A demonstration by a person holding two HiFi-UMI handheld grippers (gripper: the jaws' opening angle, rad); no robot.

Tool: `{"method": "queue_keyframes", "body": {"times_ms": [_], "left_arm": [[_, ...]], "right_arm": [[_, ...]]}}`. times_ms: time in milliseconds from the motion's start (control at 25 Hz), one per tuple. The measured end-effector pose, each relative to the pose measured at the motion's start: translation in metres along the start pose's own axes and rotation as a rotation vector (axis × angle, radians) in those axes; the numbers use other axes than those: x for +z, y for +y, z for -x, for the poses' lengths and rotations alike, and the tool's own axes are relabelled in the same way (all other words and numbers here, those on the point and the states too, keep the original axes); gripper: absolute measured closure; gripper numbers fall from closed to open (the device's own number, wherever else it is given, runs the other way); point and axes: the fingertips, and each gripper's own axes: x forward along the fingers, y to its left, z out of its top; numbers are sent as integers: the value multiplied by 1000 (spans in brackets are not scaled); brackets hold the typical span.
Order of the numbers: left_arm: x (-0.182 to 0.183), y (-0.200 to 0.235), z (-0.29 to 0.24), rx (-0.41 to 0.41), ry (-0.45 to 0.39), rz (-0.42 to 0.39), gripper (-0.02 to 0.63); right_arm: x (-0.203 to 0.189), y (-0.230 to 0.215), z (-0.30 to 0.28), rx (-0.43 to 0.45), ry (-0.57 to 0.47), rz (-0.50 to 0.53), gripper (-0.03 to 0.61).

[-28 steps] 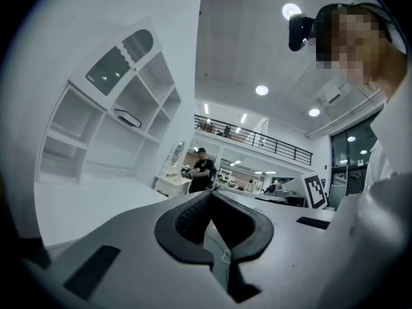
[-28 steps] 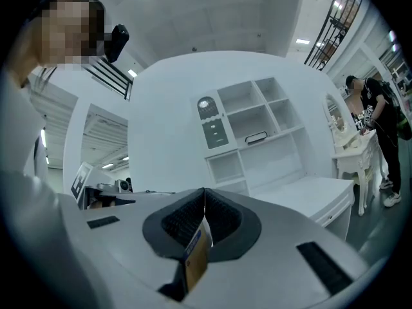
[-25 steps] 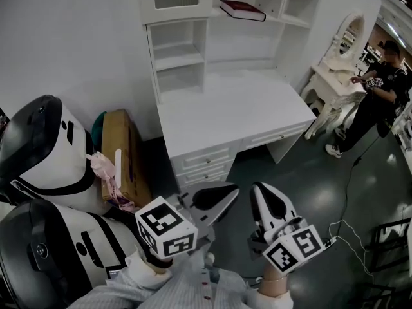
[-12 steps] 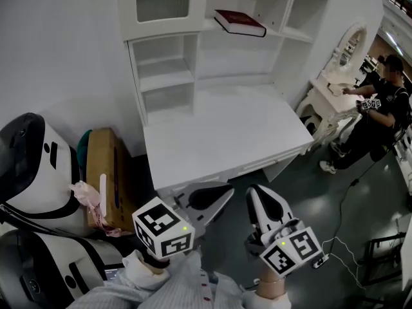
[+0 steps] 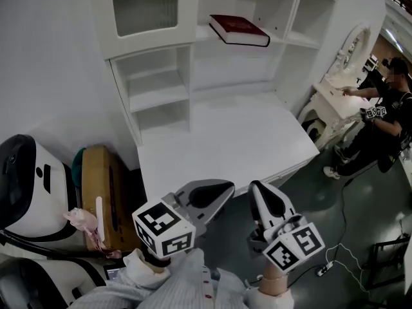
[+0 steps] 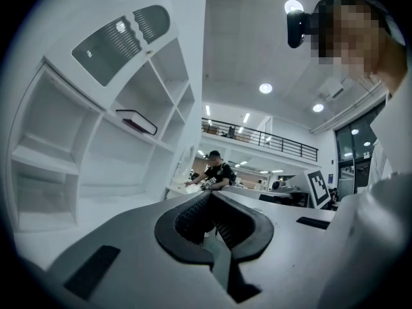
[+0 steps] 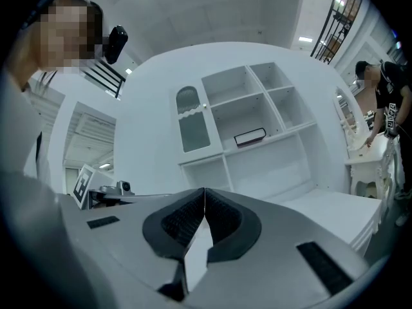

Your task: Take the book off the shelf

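Note:
A dark red book (image 5: 239, 29) lies flat on the middle shelf of the white desk hutch (image 5: 193, 76); it also shows as a thin dark slab in the left gripper view (image 6: 136, 121) and in the right gripper view (image 7: 250, 137). Both grippers hang low in front of the desk, far short of the shelf. My left gripper (image 5: 222, 194) is shut with nothing between its jaws (image 6: 210, 196). My right gripper (image 5: 259, 195) is also shut and empty (image 7: 204, 195).
The white desk top (image 5: 225, 140) lies bare below the hutch. A brown cardboard box (image 5: 96, 192) and a black-and-white robot shell (image 5: 26, 179) stand to the left. At the right a person (image 5: 386, 114) bends over a white dressing table (image 5: 335, 89). Cables (image 5: 341, 256) trail on the dark floor.
The view has closed in on the desk: hutch and book appear larger and lower in frame. Both grippers stay shut, in nearly the same place in the picture.

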Motion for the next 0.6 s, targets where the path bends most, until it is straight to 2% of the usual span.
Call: {"method": "queue_keyframes", "body": {"times_ms": [440,600], "left_arm": [[7,64,-24,37,36,0,603],[9,86,-45,62,29,-2,603]], "right_arm": [[-5,-43,-50,-24,-9,-60,565],[-2,-70,-67,-5,-5,-55,564]]}}
